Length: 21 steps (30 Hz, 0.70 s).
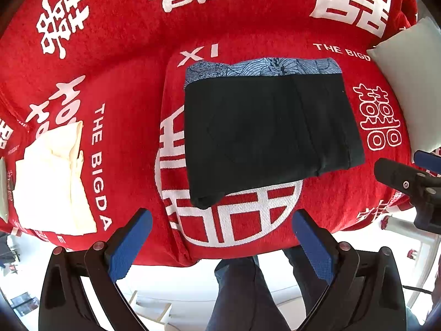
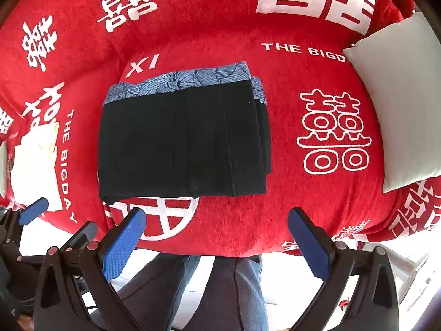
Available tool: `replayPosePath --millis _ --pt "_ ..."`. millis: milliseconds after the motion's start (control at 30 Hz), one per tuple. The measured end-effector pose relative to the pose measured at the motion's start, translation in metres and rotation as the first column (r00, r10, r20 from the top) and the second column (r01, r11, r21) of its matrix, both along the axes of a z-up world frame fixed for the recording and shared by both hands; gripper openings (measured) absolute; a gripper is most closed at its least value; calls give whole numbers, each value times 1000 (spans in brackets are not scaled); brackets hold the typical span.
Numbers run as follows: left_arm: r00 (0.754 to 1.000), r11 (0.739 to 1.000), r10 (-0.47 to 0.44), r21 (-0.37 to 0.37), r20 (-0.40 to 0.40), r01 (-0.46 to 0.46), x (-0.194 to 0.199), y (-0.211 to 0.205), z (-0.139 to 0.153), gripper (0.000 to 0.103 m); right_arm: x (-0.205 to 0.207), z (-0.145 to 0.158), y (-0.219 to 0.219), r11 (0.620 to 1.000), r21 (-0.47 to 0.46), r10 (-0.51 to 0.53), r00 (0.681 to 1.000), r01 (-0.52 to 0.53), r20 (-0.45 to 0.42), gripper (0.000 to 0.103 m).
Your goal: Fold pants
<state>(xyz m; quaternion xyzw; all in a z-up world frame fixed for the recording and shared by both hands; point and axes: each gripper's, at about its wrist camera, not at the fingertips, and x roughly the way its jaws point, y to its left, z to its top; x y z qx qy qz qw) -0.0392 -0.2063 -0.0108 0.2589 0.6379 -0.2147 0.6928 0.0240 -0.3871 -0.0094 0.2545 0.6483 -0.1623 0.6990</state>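
Observation:
The black pants point(image 1: 264, 129) lie folded into a compact rectangle on the red blanket point(image 1: 124, 82), with a blue patterned waistband point(image 1: 264, 66) showing along the far edge. They also show in the right wrist view point(image 2: 182, 140). My left gripper point(image 1: 220, 229) is open and empty, held just short of the pants' near edge. My right gripper point(image 2: 215, 229) is open and empty, also short of the near edge; it shows at the right edge of the left wrist view point(image 1: 408, 176). The left gripper shows at the left edge of the right wrist view point(image 2: 33, 211).
A folded cream cloth point(image 1: 52, 182) lies on the blanket at the left. A pale grey pillow point(image 1: 413, 88) lies at the right. The blanket's near edge point(image 1: 220, 256) drops off just below the grippers, with the person's legs point(image 1: 242, 295) beneath.

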Motion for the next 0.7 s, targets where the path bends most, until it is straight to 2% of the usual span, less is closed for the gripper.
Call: replayPosePath --millis 467,700 --pt "1000 1000 2 3 2 -2 4 2 -3 101 5 -3 4 1000 -11 27 1000 -27 -9 103" --pt "1000 1000 -5 -24 -12 5 3 2 -3 101 11 -4 7 999 -17 48 999 -49 -12 103"
